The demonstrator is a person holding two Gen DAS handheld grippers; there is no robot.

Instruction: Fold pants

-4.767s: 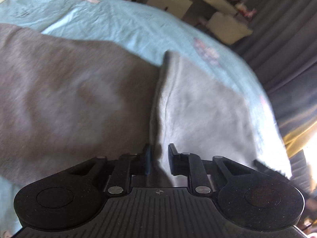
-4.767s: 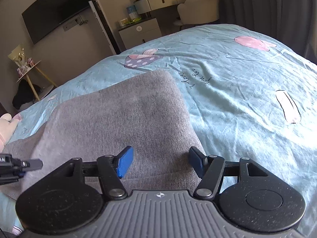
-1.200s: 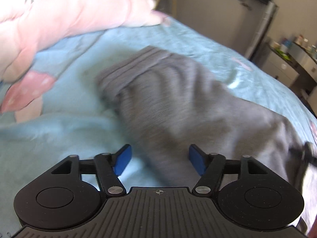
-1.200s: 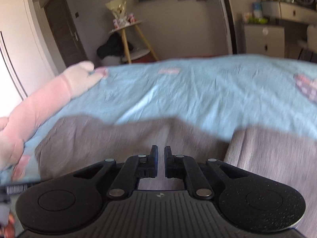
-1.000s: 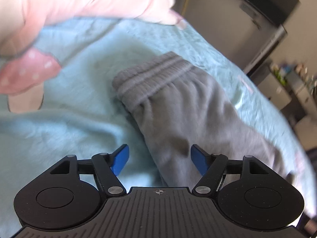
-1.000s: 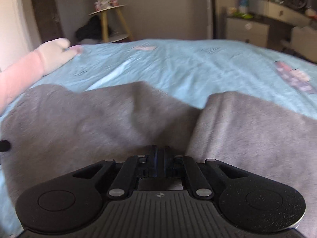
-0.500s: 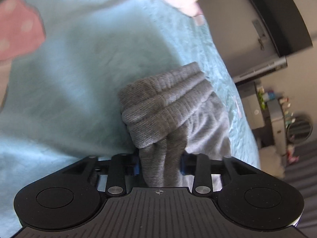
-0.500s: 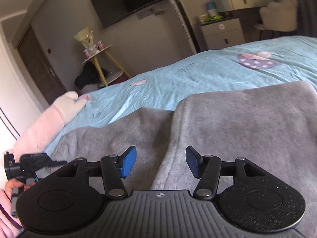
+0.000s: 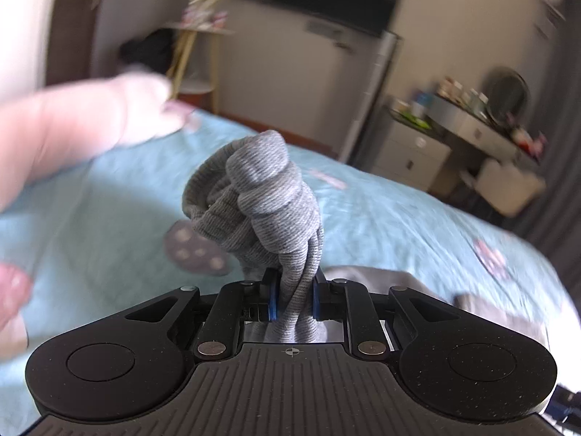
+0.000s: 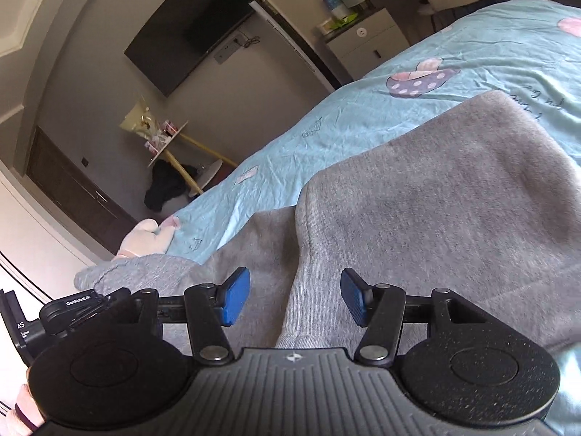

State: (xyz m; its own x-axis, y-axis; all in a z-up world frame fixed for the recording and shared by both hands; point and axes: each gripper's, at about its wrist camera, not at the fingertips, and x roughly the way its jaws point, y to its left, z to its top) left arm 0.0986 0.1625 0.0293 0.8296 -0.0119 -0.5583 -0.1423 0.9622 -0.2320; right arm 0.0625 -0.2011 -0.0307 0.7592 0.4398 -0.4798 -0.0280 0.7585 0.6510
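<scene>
Now the left gripper (image 9: 293,299) is closing its jaws on a bunched end of the grey pants (image 9: 265,196), and its blue pads (image 9: 273,301) already press the cloth from both sides. A second ago this gripper was spread wide over that ribbed end, which lay flat on the blue bed cover (image 9: 109,225). Now the end is up off the bed and sticks out past the jaws in a thick roll. That looks like the start of a fold, with this end ready to be carried over the rest of the pants. A pink plush toy (image 9: 72,123) lies on the bed, off to the left and behind the raised cloth. Over on the right, the right gripper (image 10: 294,298) was pressed together a second ago, and now its jaws stand apart with nothing pinched. Its pads (image 10: 236,296) hover just over the pants (image 10: 454,200), right above the edge where one grey layer lies on top of another. So this hand has let go, and the folded part rests flat on the bed. Next, I think the raised end must come over toward that flat part. The bunch is thick, so it may land lumpy and need smoothing.
</scene>
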